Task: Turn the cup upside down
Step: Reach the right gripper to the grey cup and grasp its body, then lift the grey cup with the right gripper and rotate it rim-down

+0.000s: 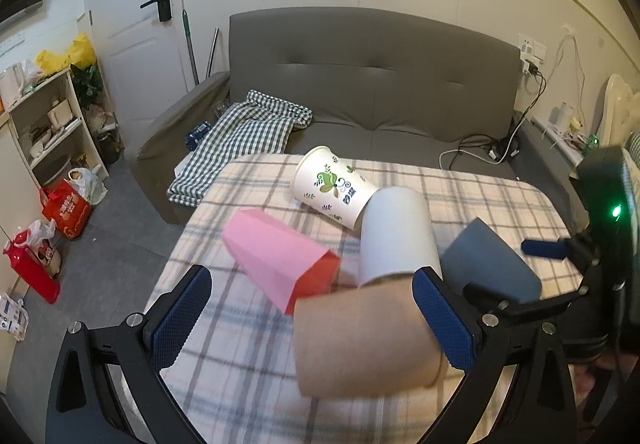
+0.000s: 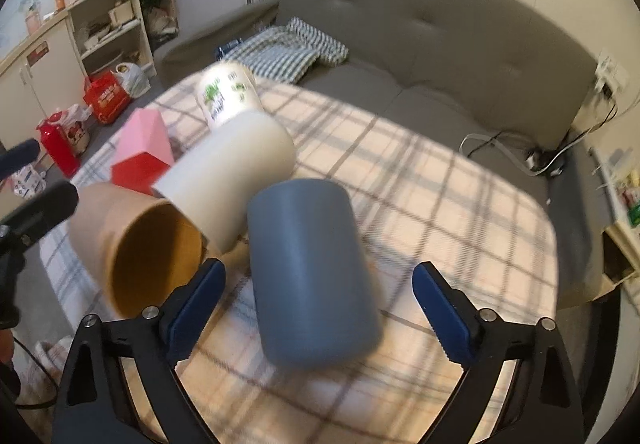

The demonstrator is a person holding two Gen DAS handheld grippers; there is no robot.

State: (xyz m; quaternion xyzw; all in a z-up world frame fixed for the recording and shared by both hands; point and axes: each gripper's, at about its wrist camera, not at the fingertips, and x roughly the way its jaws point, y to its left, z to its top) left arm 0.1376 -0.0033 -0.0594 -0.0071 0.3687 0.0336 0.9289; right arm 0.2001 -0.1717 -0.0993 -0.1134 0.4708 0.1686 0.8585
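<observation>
Several cups lie on their sides on the plaid-covered table [image 1: 248,360]. A tan cup [image 1: 360,340] lies between the fingers of my open left gripper [image 1: 312,320], nearer the right finger; contact is unclear. Its open mouth shows in the right wrist view [image 2: 156,256]. A blue-grey cup [image 2: 312,276] lies between the fingers of my open right gripper [image 2: 320,308], untouched; it also shows in the left wrist view [image 1: 492,264]. A white cup [image 1: 396,236], a pink and red cup [image 1: 280,256] and a floral paper cup [image 1: 332,188] lie behind.
A grey sofa [image 1: 372,84] with a checked cloth [image 1: 244,132] stands behind the table. Shelves [image 1: 52,124] and red bags [image 1: 66,208] are on the floor at left. Cables [image 1: 488,152] lie on the sofa's right end. The right gripper's body [image 1: 600,228] is at right.
</observation>
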